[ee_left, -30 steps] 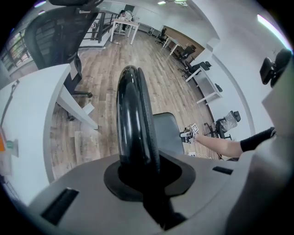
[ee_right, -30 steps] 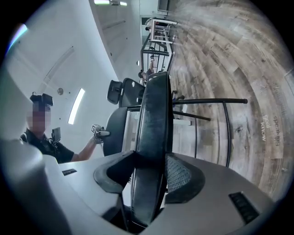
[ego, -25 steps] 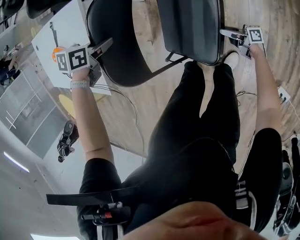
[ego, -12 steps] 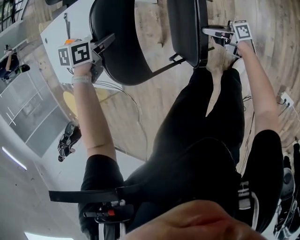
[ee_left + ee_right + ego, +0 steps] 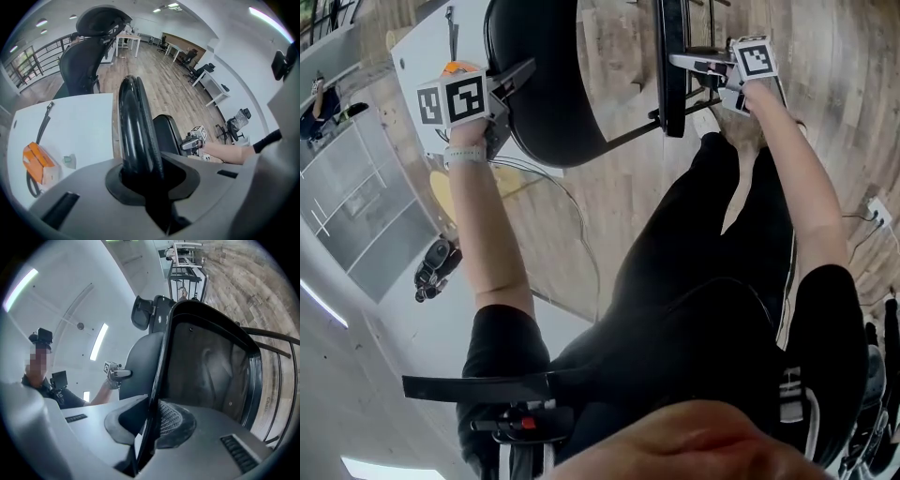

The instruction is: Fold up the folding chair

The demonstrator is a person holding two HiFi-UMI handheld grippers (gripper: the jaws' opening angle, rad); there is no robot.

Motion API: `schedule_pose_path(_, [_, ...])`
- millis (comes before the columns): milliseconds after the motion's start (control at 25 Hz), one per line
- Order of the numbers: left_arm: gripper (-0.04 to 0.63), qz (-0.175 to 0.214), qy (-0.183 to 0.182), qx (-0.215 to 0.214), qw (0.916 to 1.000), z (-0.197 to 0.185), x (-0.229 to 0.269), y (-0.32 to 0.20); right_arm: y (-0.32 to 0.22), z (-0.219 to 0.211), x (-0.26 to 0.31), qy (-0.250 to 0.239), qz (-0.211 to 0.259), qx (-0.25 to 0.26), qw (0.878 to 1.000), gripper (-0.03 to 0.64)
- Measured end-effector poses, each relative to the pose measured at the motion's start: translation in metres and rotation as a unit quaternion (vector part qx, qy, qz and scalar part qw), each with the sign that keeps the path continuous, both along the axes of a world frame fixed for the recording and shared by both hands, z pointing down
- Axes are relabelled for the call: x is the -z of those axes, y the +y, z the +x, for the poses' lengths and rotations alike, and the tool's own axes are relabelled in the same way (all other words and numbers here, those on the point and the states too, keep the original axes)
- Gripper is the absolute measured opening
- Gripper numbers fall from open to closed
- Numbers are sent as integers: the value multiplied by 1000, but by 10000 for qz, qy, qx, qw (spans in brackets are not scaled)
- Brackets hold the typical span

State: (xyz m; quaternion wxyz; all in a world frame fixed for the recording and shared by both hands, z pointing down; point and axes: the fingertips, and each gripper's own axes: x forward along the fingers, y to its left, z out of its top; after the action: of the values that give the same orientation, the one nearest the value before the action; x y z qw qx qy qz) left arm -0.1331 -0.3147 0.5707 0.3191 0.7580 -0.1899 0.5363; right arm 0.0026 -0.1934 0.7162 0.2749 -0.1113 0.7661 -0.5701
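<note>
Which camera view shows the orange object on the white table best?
The left gripper view: the orange object lies in plain sight on the white table. The head view shows only a sliver past the left hand-held gripper; the right gripper view shows none.

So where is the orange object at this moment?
In the left gripper view the orange object lies at the lower left on the white table, left of the black chair backrest.
</note>
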Motion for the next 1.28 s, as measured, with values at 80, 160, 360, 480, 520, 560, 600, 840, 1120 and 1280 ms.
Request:
schedule_pose_path(80, [60,26,-12,16,10000,-5,0,-3,-8,-13,2,55,-37,8,10000,44])
schedule_pose_path(160, [60,56,-18,38,10000,-8,0,-7,-16,-25,5,122,-72,25,9999,44])
schedule_pose_path(360, [60,229,-35,70,9997,-14,8,-15,-40,-62,13,164,-253,67,9995,40])
schedule_pose_path(480, [60,339,-69,115,9993,-17,8,-18,-54,-80,3,607,-327,79,9976,38])
schedule_pose_path(520, [60,363,-72,152,9992,-18,7,-20,-59,-84,1,763,-303,80,9966,38])
schedule_pose_path(560, [60,383,-70,197,9990,-20,6,-22,-63,-89,0,841,-292,92,9960,38])
schedule_pose_path(600, [60,402,-66,246,9989,-23,6,-24,-67,-95,0,868,-295,111,9957,39])
schedule_pose_path(840, [60,510,-95,378,9979,-29,8,-29,-86,-127,-1,852,-486,88,9951,40])
schedule_pose_path(1120, [60,567,-136,434,9974,-38,5,-36,-101,-151,-7,1027,-500,233,9932,41])
schedule_pose_path(1280, [60,584,-138,428,9973,-48,6,-43,-108,-159,-6,982,-516,211,9936,41])
